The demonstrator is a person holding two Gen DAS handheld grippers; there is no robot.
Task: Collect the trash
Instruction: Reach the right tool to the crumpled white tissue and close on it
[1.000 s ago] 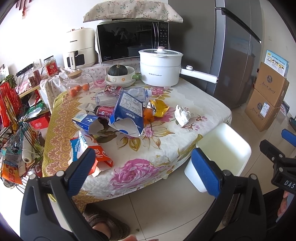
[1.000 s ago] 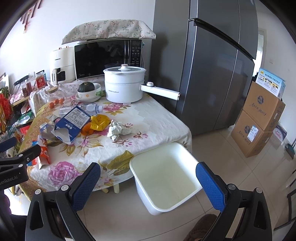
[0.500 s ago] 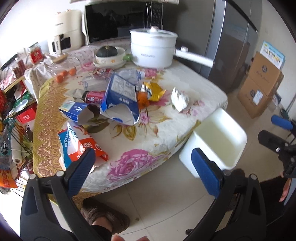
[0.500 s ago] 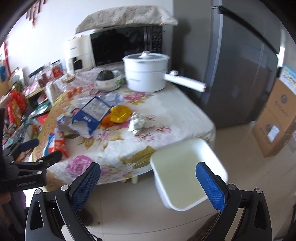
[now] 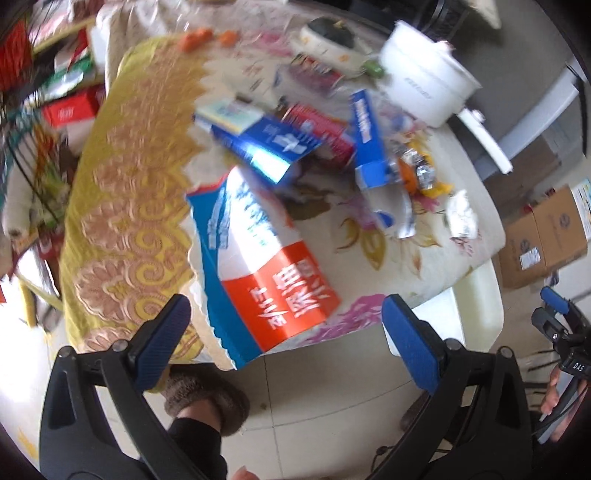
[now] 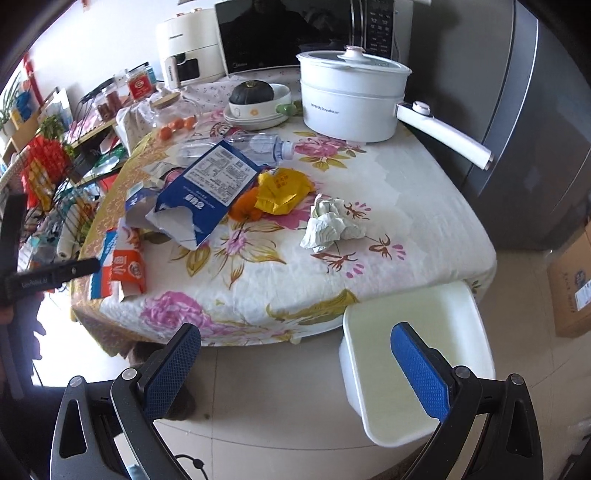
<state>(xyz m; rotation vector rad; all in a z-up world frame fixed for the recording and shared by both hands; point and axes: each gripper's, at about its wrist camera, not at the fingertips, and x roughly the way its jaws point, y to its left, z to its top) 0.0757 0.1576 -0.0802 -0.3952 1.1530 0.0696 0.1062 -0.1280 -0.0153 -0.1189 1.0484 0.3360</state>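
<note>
Trash is strewn over a table with a floral cloth (image 6: pixel 406 206). A torn red, white and blue carton (image 5: pixel 266 273) lies at the near left corner, straight ahead of my open left gripper (image 5: pixel 284 339), with nothing between its fingers. Further on lie a blue carton (image 5: pixel 266 144), a large blue box (image 6: pixel 210 184), a yellow wrapper (image 6: pixel 282 188), a crumpled white paper (image 6: pixel 330 225) and a clear plastic bottle (image 6: pixel 258 146). A white bin (image 6: pixel 417 362) stands on the floor by the table's right corner. My right gripper (image 6: pixel 295 369) hangs open above the floor, left of the bin.
A white pot (image 6: pixel 351 99) with a long handle, a bowl holding a squash (image 6: pixel 255 98), a microwave (image 6: pixel 288 33) and an air fryer (image 6: pixel 184 48) fill the table's back. A wire rack of goods (image 6: pixel 48 173) stands left; cardboard boxes (image 5: pixel 546 236) and a fridge (image 6: pixel 517 110) right. A slippered foot (image 5: pixel 207 402) is below.
My left gripper swung left and down, close to the red, white and blue carton at the table corner. My right gripper moved nearer the table, tilting down toward the bin.
</note>
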